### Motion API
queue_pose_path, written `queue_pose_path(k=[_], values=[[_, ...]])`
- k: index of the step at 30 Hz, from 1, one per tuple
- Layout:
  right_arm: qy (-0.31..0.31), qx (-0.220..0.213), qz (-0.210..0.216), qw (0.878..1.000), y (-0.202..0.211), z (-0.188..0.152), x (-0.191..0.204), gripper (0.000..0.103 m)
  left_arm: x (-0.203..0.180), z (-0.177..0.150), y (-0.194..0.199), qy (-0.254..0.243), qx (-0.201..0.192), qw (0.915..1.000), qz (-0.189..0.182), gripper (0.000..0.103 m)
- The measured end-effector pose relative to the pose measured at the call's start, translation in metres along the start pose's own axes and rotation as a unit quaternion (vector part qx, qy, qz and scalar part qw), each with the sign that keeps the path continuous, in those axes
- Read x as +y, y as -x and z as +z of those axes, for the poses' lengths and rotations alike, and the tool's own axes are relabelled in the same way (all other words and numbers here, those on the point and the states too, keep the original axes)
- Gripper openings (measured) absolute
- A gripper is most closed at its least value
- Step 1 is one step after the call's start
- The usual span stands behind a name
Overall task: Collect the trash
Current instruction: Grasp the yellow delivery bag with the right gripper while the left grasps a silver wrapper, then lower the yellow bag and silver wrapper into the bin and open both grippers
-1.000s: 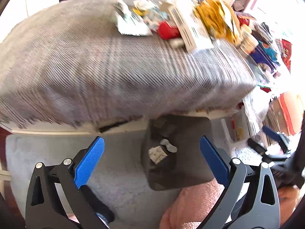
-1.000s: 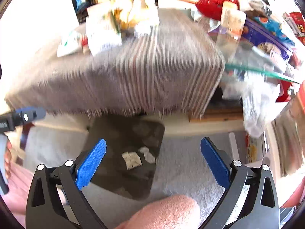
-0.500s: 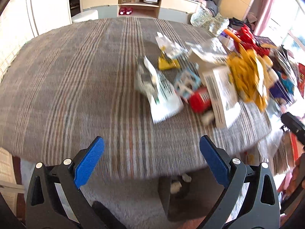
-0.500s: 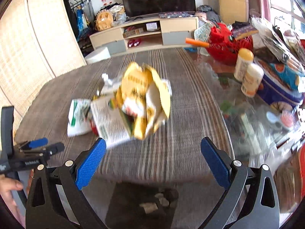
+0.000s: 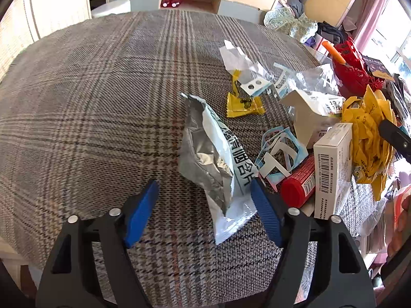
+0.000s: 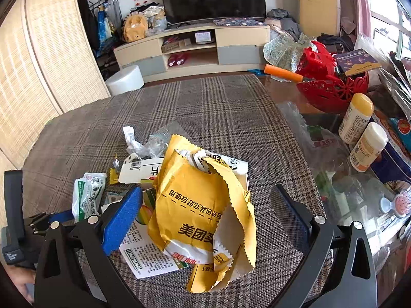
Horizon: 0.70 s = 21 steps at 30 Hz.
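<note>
The left tool [image 5: 204, 209] hangs over the near edge of the checked-cloth surface [image 5: 90, 102], its jaws closing, with the lower end of a silver-and-white foil packet [image 5: 218, 169] between them. The right-hand pad lies against or just beside the packet's printed edge; the left-hand pad stands clear of it, so nothing is gripped yet. The packet's long axis runs from the gap between the jaws away and slightly left, roughly along the tool's pointing line, so the closing jaws cross its narrow width. Left of the tool the cloth is bare and gives free room. Right of it the litter crowds in: a red cap [image 5: 295, 192] and a white box [image 5: 331, 169] just beside the right-hand jaw, blue-and-white paper scraps [image 5: 280, 154] beyond them, and a small yellow wrapper [image 5: 244, 105] past the packet's far end.

The right tool [image 6: 208, 215] stands wide open around a crumpled yellow paper bag [image 6: 200, 205], with neither pad pressing on it. The bag stands roughly upright between the jaws, its torn mouth on the far side and its lower flaps toward the tool, lying over a printed leaflet [image 6: 146, 254]. In this view the left tool [image 6: 51, 218] shows at the lower left beside the packet [image 6: 87, 197], apart from the bag. Right of the right tool, bare cloth runs to the cloth's edge, beyond which two bottles [image 6: 359, 133] and a red basket [image 6: 331, 87] stand well apart from it. Each tool is the nearer one to its own piece.
</note>
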State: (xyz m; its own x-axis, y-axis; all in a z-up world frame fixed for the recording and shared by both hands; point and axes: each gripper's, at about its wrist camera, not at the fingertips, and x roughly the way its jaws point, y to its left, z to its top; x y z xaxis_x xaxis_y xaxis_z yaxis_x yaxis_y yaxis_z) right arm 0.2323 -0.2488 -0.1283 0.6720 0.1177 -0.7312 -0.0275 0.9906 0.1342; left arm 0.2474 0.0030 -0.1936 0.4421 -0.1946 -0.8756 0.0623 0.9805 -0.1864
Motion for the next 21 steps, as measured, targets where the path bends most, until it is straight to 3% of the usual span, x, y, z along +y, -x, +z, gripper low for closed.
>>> queue_pose_path(k=[3, 6, 10, 13, 21], values=[[-0.006, 0.009, 0.008, 1.000, -0.007, -0.001, -0.006, 0.098, -0.004, 0.000, 0.000, -0.009, -0.005, 0.9999, -0.006, 0.051], [-0.026, 0.012, 0.038, 0.999, -0.006, -0.006, -0.017, 0.076, -0.009, 0.000, 0.002, -0.020, -0.006, 0.9996, -0.021, 0.028], [-0.038, 0.018, 0.056, 0.998, -0.005, -0.010, -0.026, 0.066, -0.015, -0.002, 0.002, -0.025, -0.013, 0.9995, -0.017, 0.013], [-0.042, 0.008, 0.066, 0.997, 0.006, -0.009, -0.026, 0.064, -0.012, -0.003, 0.008, -0.018, -0.018, 0.9993, -0.027, 0.007], [-0.030, -0.030, 0.071, 0.997, 0.047, 0.002, -0.017, 0.064, -0.014, -0.008, 0.042, -0.025, -0.048, 0.9984, -0.017, 0.003]])
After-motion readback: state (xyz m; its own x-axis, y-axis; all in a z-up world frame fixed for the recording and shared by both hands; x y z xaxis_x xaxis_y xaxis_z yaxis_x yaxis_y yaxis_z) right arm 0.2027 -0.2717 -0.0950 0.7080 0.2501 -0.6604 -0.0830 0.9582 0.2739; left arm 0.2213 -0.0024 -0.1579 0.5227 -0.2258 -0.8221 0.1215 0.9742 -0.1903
